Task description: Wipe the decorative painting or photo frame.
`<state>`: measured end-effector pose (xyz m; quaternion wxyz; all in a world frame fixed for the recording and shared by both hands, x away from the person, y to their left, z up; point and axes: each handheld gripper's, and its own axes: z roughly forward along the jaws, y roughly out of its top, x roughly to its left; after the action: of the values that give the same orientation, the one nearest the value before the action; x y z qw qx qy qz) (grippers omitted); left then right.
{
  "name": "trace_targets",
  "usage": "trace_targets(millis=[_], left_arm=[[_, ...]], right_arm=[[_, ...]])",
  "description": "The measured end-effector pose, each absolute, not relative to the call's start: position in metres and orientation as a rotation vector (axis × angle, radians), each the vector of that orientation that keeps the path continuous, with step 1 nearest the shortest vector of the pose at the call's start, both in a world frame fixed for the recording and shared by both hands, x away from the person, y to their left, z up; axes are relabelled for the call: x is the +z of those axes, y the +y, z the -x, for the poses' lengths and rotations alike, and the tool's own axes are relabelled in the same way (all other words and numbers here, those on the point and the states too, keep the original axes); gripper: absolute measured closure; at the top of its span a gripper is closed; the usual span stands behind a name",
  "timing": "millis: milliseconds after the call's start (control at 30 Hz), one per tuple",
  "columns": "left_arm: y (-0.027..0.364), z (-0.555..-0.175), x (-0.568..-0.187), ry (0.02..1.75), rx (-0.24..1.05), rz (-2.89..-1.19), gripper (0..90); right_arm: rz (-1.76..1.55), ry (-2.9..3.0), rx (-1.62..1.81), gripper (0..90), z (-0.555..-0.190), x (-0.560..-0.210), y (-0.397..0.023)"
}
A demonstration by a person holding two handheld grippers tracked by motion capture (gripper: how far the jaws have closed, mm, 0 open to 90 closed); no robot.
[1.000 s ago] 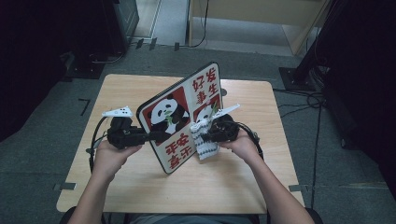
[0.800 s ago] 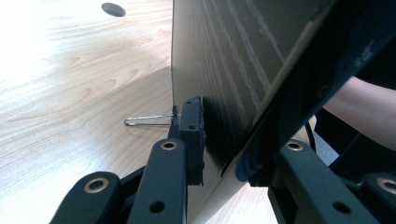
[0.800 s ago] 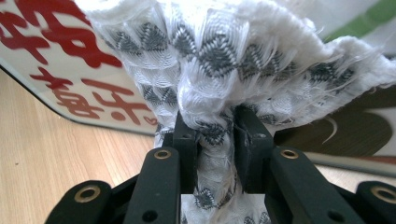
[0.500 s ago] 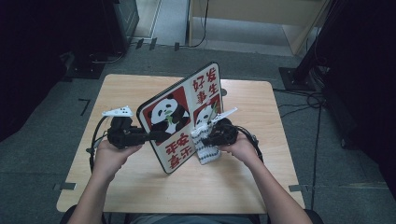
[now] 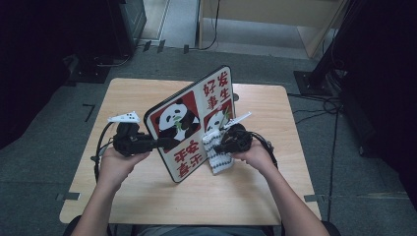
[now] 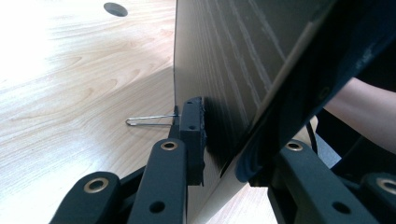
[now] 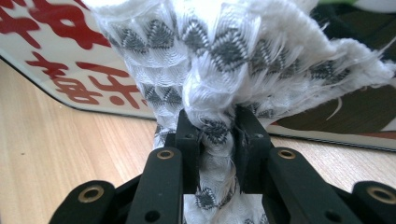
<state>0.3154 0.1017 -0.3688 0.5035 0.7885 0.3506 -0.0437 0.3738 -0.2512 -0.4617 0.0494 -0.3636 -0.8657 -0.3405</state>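
High view: a person seated at a wooden table (image 5: 147, 93) holds a gripper in each hand. The left gripper (image 5: 164, 143) grips the left edge of a panda board (image 5: 194, 123), which stands tilted on the table with its printed face toward the camera. The right gripper (image 5: 219, 146) presses a white cloth (image 5: 218, 152) against the lower right part of that face. The cloth hangs down to the tabletop. (The red characters on the board read upside down at its lower end.)

Left gripper view: the back of the board (image 6: 233, 60) shows here, a plain grey wood-grain surface that the high view hides. The jaws are clamped on the board's edge, one pad on the back, the other on the printed side. A thin wire loop (image 6: 149, 120) sticks out beside the left pad, above the table (image 6: 70, 84). A forearm shows at the right margin.

Right gripper view: the weave of the cloth (image 7: 219, 51) is clear, white with rows of grey diamonds and a frayed edge, a detail too small to read from above. The jaws have just been closing and pinch a bunched fold of the cloth between them. Behind the cloth lies the board's lower edge (image 7: 74, 79) with its red characters, resting on the table (image 7: 56, 158).
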Motion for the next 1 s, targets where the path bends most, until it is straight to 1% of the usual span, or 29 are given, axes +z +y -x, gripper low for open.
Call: trace_targets(millis=[200,467,767,1000], left_arm=[[0.102,-0.315,-0.369,0.847,-0.106,-1.903,74.2],[0.101,-0.315,-0.37,0.851,-0.102,-1.905,74.2],[0.101,-0.314,-0.369,0.853,-0.108,-1.904,74.1],[0.102,-0.315,-0.37,0.85,-0.109,-1.902,74.1]], right_arm=[[1.076,-2.643,-1.103,75.7,-0.371,-0.444,-0.251],[1.027,-2.646,-1.206,75.6,-0.369,-0.408,-0.248],[0.963,-2.684,-1.319,75.3,-0.372,-0.354,-0.239],[0.895,-2.769,-1.334,75.4,-0.375,-0.309,-0.221]])
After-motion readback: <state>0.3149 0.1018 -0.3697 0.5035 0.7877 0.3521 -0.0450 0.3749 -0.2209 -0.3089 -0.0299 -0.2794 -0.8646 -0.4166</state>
